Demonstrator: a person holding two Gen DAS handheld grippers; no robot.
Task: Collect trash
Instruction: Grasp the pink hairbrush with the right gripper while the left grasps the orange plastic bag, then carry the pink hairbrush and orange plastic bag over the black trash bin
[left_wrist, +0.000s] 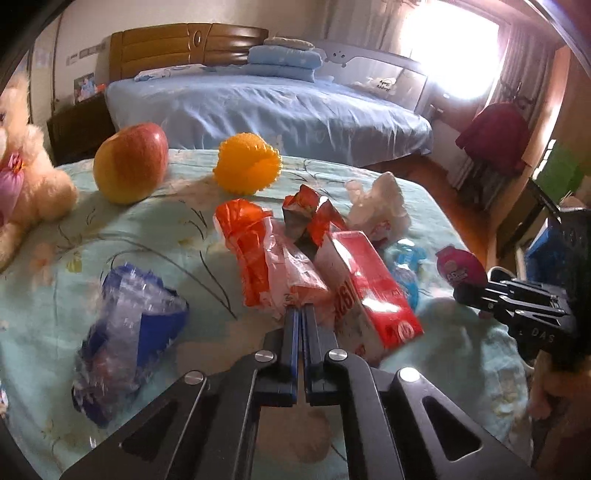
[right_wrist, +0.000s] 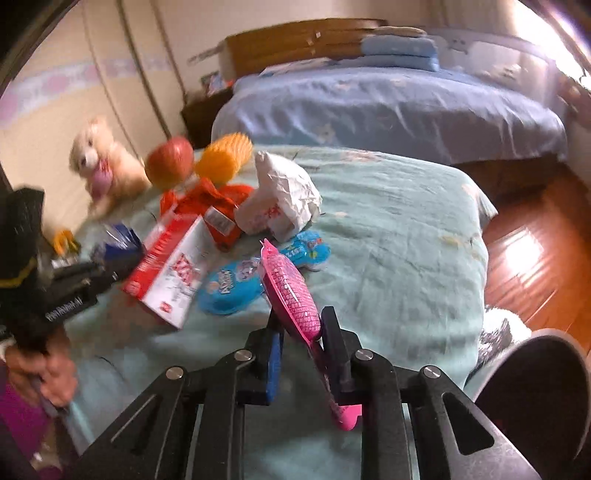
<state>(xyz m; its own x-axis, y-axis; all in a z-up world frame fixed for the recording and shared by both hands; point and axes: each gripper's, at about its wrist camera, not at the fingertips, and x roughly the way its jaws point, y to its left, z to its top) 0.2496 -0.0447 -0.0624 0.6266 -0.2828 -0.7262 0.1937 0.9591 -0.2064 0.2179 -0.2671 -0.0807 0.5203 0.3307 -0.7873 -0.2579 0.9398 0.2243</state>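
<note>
Presently, the left gripper (left_wrist: 300, 308) is pinching the orange-and-clear wrapper (left_wrist: 273, 266) at frame centre; the right gripper (right_wrist: 301, 317) is clamping the pink packet (right_wrist: 290, 291), lower centre, above the bedspread (right_wrist: 388, 236).

Wrappers (left_wrist: 280, 258) crowd bedspread middle; right side (right_wrist: 406, 240) bare, passable.

Blown-out window (left_wrist: 454, 48) glare, right view motion-blurred, fisheye edges warped

Apple (left_wrist: 130, 163) left of spiky ball (left_wrist: 248, 163), wrappers (left_wrist: 273, 254) before them.
</note>
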